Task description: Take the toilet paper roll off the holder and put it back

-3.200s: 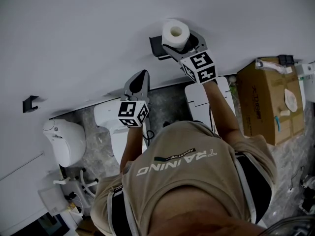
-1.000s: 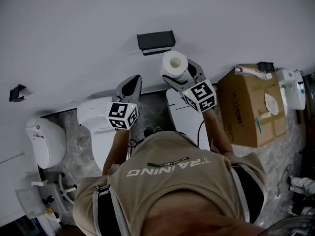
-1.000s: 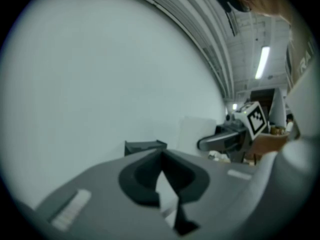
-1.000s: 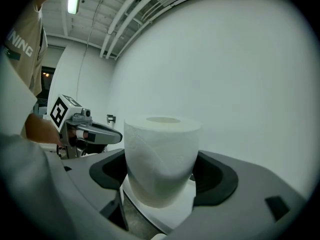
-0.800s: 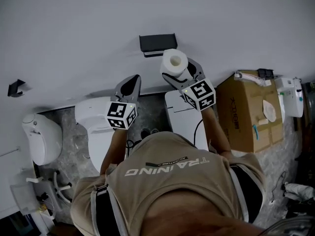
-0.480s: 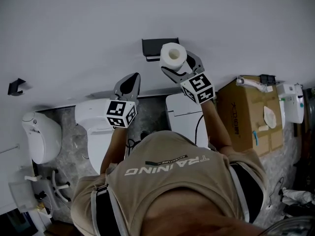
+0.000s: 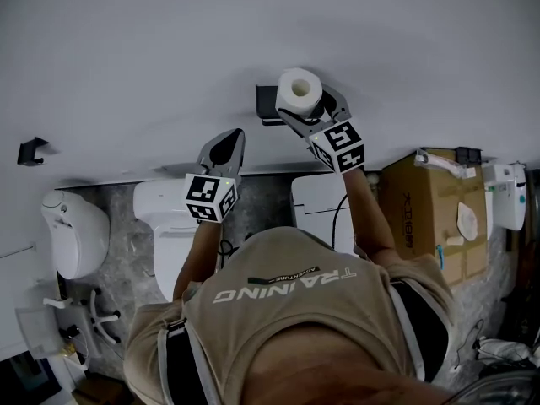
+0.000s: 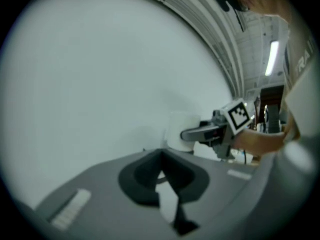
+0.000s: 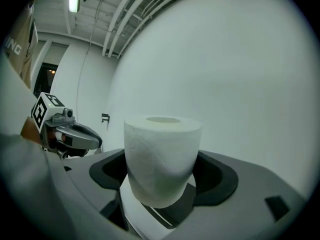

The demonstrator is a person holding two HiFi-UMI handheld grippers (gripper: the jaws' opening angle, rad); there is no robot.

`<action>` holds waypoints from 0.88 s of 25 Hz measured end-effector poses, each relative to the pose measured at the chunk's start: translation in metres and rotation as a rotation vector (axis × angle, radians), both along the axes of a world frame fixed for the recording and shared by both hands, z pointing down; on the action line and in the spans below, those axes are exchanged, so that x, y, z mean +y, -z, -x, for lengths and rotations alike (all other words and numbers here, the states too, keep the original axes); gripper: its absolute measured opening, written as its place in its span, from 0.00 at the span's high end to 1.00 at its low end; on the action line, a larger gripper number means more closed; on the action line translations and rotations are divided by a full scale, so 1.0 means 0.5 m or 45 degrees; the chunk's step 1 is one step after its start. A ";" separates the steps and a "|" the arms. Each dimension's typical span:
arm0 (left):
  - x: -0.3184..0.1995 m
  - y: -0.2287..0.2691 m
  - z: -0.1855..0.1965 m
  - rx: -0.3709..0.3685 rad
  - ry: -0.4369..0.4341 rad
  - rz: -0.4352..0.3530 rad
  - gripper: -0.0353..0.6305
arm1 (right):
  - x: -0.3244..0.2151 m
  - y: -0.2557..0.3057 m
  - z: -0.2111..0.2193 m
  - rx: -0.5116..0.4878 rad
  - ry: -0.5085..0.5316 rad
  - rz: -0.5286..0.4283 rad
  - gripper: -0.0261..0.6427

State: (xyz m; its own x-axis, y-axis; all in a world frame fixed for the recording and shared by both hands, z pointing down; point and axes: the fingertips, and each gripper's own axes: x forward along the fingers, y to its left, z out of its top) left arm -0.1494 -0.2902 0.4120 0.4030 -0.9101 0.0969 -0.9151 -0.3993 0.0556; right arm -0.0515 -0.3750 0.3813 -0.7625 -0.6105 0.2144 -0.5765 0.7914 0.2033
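White toilet paper roll (image 7: 299, 89) is sitting in the right gripper (image 7: 304, 101) in the head view, core hole facing up at the camera. It's overlapping the dark holder (image 7: 266, 108) on the wall (image 7: 152, 49). Can't tell from here whether it's touching the holder or just hanging in front of it. Left gripper (image 7: 226, 148) is hanging lower-left, well apart from both.

Left gripper view: jaws are sitting together, nothing between them. Roll and right gripper are showing side-on against the wall. Holder isn't readable here.

Right gripper view: jaws are clamping the roll low on its body. Roll is standing upright, and the paper is looking slightly dented at the grip. Holder isn't showing, so alignment is resting on the head view alone.

Judgement: the put-back step is looking underway. Doing it well means:
- lining the roll up with the holder's support before pushing (can't make out its shape)
- going in slow
- easing the grip only once the holder is carrying the weight

Squeezing harder is risking a crushed core.
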 end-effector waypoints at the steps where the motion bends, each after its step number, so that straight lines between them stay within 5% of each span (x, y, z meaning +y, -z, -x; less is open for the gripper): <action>1: -0.008 0.000 0.002 -0.001 -0.001 0.002 0.94 | -0.011 -0.003 0.004 0.000 -0.004 0.008 0.40; 22: -0.077 -0.039 0.017 0.060 -0.024 0.063 0.94 | -0.094 -0.073 0.022 0.060 -0.087 0.140 0.39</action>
